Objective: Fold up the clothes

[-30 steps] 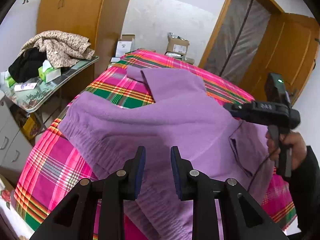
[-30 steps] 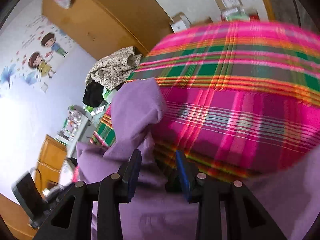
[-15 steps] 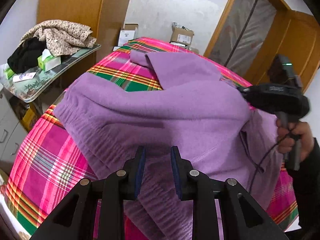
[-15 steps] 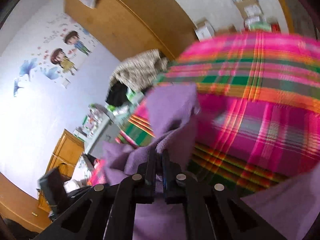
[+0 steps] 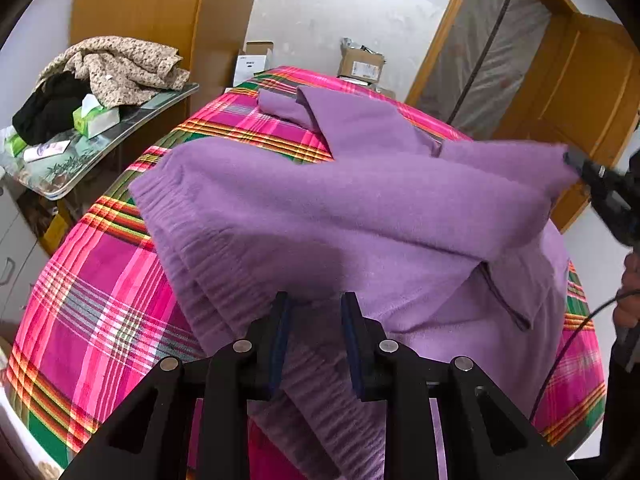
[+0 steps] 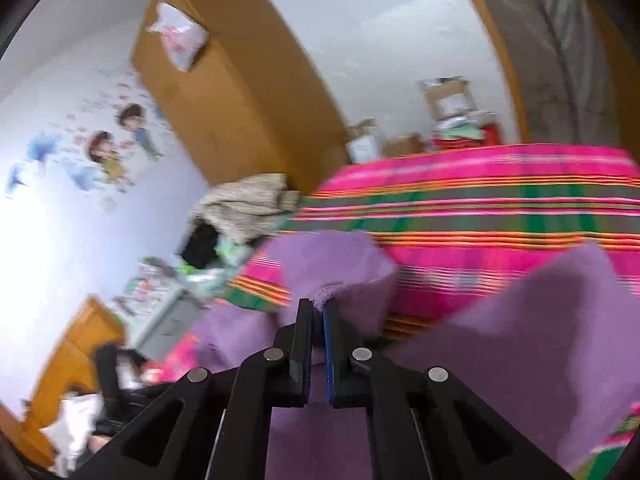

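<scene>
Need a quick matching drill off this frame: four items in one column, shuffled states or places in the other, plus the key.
Items:
1. purple knit sweater
2. right gripper
3. left gripper
4. green tissue box

States/places:
A. on the glass-topped side table, beside heaped clothes
B. jaws parted around the ribbed hem
C. spread on the pink plaid bedcover, one part lifted
D. clamped on a fold of purple fabric

Pairs: 1-C, 2-D, 3-B, 4-A
</scene>
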Demonstrator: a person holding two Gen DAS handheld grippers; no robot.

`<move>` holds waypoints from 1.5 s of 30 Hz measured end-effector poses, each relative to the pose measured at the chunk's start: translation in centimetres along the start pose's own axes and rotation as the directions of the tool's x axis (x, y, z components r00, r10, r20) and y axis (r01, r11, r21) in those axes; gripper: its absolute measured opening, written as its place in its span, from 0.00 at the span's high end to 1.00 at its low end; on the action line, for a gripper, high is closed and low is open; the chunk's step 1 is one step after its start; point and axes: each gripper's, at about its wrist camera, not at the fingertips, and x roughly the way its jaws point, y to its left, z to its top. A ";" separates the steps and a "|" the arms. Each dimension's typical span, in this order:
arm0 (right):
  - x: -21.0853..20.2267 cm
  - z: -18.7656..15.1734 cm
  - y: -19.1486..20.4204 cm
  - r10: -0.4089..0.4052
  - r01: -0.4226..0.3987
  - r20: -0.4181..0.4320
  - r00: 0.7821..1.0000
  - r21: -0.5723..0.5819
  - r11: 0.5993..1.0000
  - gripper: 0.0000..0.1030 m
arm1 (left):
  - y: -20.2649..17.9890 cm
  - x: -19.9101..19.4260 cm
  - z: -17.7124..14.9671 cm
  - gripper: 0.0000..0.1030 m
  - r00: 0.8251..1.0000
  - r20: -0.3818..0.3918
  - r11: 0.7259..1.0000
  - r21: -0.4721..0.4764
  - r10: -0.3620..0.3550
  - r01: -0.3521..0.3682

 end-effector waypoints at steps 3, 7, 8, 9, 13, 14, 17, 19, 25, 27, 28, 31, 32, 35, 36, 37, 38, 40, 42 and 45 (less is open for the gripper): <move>-0.5 -0.1 -2.3 -0.077 0.076 0.005 0.997 0.064 0.995 0.93 | 0.3 -0.6 0.1 0.74 1.000 0.016 1.000 -0.007 0.014 -0.014; -1.1 0.4 -2.6 -0.099 0.098 0.016 0.995 0.054 0.994 0.92 | 1.4 -1.5 0.3 0.74 0.998 0.038 0.998 -0.041 0.043 -0.041; -1.1 0.5 -2.2 -0.091 0.090 0.018 0.996 0.036 0.995 0.92 | 1.8 -1.7 0.3 0.74 0.998 0.042 0.997 -0.052 0.052 -0.050; -0.9 0.9 -2.1 -0.082 0.082 0.009 0.997 0.014 0.997 0.84 | 2.2 -1.8 0.4 0.74 0.997 0.044 0.996 -0.066 0.063 -0.060; 2.1 2.8 -2.4 -0.082 0.081 -0.051 0.995 -0.025 0.996 0.58 | 3.0 -2.1 0.3 0.74 0.995 0.041 0.992 -0.099 0.086 -0.081; 3.3 3.5 -2.7 -0.079 0.077 -0.079 0.994 -0.032 0.997 0.58 | 3.0 -2.1 0.3 0.74 0.995 0.040 0.991 -0.101 0.088 -0.084; 7.5 5.3 -3.1 -0.067 0.056 -0.174 0.982 -0.069 0.996 0.58 | 3.0 -1.9 0.3 0.74 0.995 0.036 0.991 -0.103 0.088 -0.084; 10.4 6.1 -3.0 -0.053 0.029 -0.254 0.966 -0.100 0.995 0.58 | 2.9 -1.7 0.4 0.74 0.996 0.034 0.992 -0.100 0.084 -0.080; 18.0 6.3 -3.5 -0.094 0.036 -0.406 0.909 -0.150 0.988 0.58 | 2.2 -1.2 0.7 0.68 0.998 0.037 0.995 -0.078 0.060 -0.057; 19.8 6.1 -3.8 -0.094 0.034 -0.435 0.895 -0.145 0.989 0.58 | 2.1 -1.0 0.8 0.68 0.998 0.037 0.996 -0.071 0.056 -0.054; 20.4 6.0 -3.8 -0.096 0.036 -0.438 0.894 -0.142 0.989 0.57 | 2.1 -0.9 0.9 0.68 0.998 0.036 0.996 -0.069 0.059 -0.056; 20.8 6.0 -3.2 -0.095 0.027 -0.422 0.902 -0.164 0.986 0.59 | 1.8 -0.7 1.1 0.68 0.997 0.036 0.996 -0.059 0.068 -0.066; 20.8 6.0 -2.9 -0.104 0.027 -0.421 0.901 -0.185 0.982 0.79 | 1.8 -0.6 1.2 0.68 0.997 0.037 0.996 -0.056 0.071 -0.069; 20.0 5.6 -2.0 -0.129 0.033 -0.388 0.912 -0.247 0.969 0.96 | 1.5 -0.4 1.3 0.68 0.996 0.037 0.996 -0.042 0.084 -0.082; 19.4 5.7 -1.8 -0.131 0.036 -0.366 0.921 -0.253 0.967 0.96 | 1.5 -0.4 1.2 0.68 0.996 0.036 0.996 -0.039 0.087 -0.085; 18.7 5.9 -2.0 -0.126 0.041 -0.346 0.930 -0.243 0.969 0.96 | 1.4 -0.3 1.2 0.68 0.995 0.034 0.995 -0.037 0.090 -0.089; 18.0 6.1 -2.2 -0.122 0.046 -0.325 0.938 -0.231 0.972 0.96 | 1.3 -0.3 1.2 0.68 0.995 0.033 0.995 -0.034 0.095 -0.094; 15.8 6.6 -3.1 -0.154 0.097 -0.269 0.951 -0.214 0.972 0.96 | 1.2 -0.3 1.1 0.68 0.994 0.032 0.994 -0.029 0.104 -0.103; 13.4 7.2 -4.6 -0.200 0.162 -0.215 0.956 -0.185 0.969 0.96 | 0.9 -0.6 1.0 0.68 0.993 0.036 0.994 -0.023 0.109 -0.108; 9.3 8.1 -8.1 -0.287 0.277 -0.141 0.947 -0.089 0.957 0.96 | 0.4 -1.0 0.8 0.68 0.992 0.043 0.993 -0.013 0.116 -0.115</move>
